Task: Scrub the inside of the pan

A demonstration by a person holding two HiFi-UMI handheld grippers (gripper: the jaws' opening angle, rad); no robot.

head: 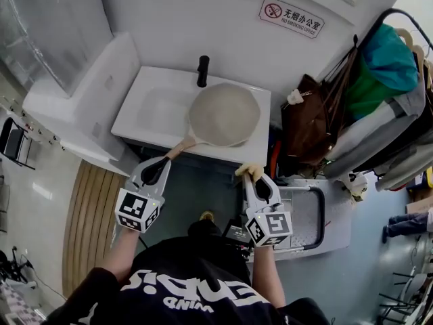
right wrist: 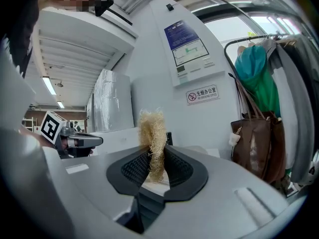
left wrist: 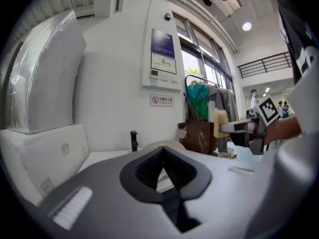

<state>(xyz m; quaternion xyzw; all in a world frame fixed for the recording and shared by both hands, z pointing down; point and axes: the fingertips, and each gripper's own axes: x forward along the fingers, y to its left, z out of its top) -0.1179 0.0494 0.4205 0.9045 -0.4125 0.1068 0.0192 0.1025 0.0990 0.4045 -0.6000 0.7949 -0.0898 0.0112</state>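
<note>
White wall [head: 176, 19] backs a small corner where we stand over a white sink [head: 152, 110]. On it lies the pan [head: 226, 114], pale beige and round, covering the right part of the basin, with its near rim reaching the sink's front edge. Its wooden handle [head: 181, 145] slants down and left toward us.

Our left gripper [head: 164, 161] meets the end of that handle. In the left gripper view the dark pads are drawn in until their tips touch, a pale strip of the handle shows in the narrow gap beneath them, and the pan's rim [left wrist: 164, 144] rises just beyond.

Our right gripper [head: 254, 179] hovers in front of the sink's edge, right of the handle and near the pan without touching it. Its jaws pinch a tan, fibrous scrubber [head: 249, 170]. In the right gripper view the scrubber [right wrist: 152, 133] stands upright between the pads, and its frayed top sticks out above them.

Behind the pan a black faucet [head: 202, 71] stands at the back of the sink. Higher on the wall hangs a red-and-white no-smoking sign [head: 291, 17]. To the right of the sink a brown bag [head: 311, 124] hangs beside teal and green garments [head: 385, 63] on a rack.
</note>
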